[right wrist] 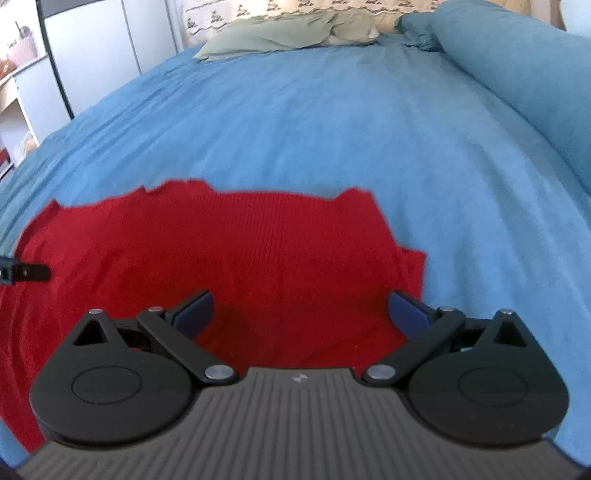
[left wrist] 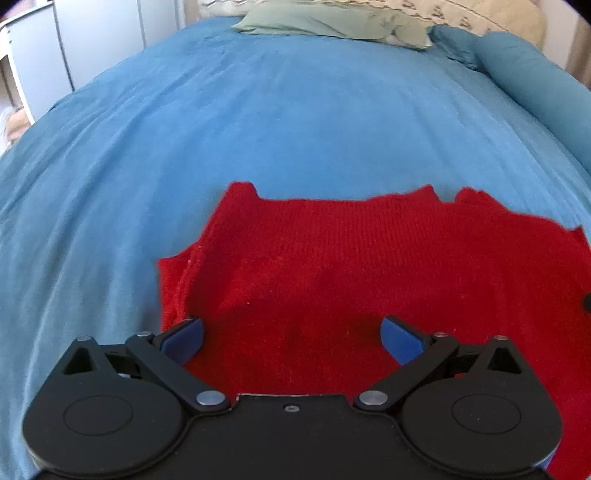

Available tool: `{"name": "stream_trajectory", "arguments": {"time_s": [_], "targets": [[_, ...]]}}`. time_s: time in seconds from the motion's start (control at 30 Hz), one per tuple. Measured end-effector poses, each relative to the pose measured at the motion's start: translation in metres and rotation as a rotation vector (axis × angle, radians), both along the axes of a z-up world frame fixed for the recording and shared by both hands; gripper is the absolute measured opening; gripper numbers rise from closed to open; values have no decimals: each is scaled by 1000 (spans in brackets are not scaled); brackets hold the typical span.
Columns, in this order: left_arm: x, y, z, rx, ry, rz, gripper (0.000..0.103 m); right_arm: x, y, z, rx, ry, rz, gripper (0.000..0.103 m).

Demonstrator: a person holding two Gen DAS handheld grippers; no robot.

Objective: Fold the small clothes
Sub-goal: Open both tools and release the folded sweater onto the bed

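A red knitted garment [left wrist: 351, 251] lies spread flat on a blue bedspread [left wrist: 258, 129]. My left gripper [left wrist: 291, 336] is open and empty, its blue pads [left wrist: 186, 338] just above the garment's near left part. The same garment shows in the right wrist view [right wrist: 221, 251]. My right gripper [right wrist: 299, 312] is open and empty over the garment's near right part, its right pad [right wrist: 408, 310] near the garment's right edge. A black piece of the left gripper [right wrist: 26, 273] shows at the left edge of the right wrist view.
Green pillows [left wrist: 332, 22] lie at the head of the bed, also in the right wrist view [right wrist: 288, 33]. A blue bolster [right wrist: 517, 85] runs along the right side. White cupboards [right wrist: 96, 51] and shelves [right wrist: 14, 92] stand to the left of the bed.
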State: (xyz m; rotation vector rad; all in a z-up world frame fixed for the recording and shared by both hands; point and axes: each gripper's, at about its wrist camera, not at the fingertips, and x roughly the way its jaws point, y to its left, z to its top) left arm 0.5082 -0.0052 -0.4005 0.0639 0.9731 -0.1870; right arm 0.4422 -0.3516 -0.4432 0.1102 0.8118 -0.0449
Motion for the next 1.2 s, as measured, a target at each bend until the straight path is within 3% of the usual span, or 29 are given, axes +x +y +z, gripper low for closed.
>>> {"name": "stream_trajectory", "arguments": {"time_s": [0.1, 0.23, 0.3, 0.43, 0.6, 0.73, 0.8, 0.83, 0.87, 1.2], "targets": [[-12, 4, 34, -53, -97, 1, 103, -19, -3, 30, -13, -68, -50, 103], [-54, -2, 91, 50, -235, 45, 103, -56, -3, 75, -88, -138, -86, 103], [-73, -5, 105, 88, -229, 69, 103, -77, -1, 93, -120, -122, -128, 103], [-109, -16, 104, 43, -115, 50, 103, -120, 1, 106, -64, -57, -210, 103], [-136, -27, 73, 33, -3, -1, 103, -161, 13, 75, 6, 109, -372, 103], [-146, -31, 56, -34, 42, -34, 103, -176, 19, 39, 92, 144, -424, 103], [-144, -34, 51, -33, 48, -46, 103, -176, 20, 24, 123, 150, -444, 101], [-144, -37, 49, -28, 48, -47, 103, -175, 19, 17, 151, 153, -458, 91], [-146, -42, 47, -29, 47, -46, 103, -173, 17, 10, 185, 154, -475, 89], [-115, -70, 41, -114, 56, -108, 103, -164, -12, 3, 326, 21, -552, 88]]}}
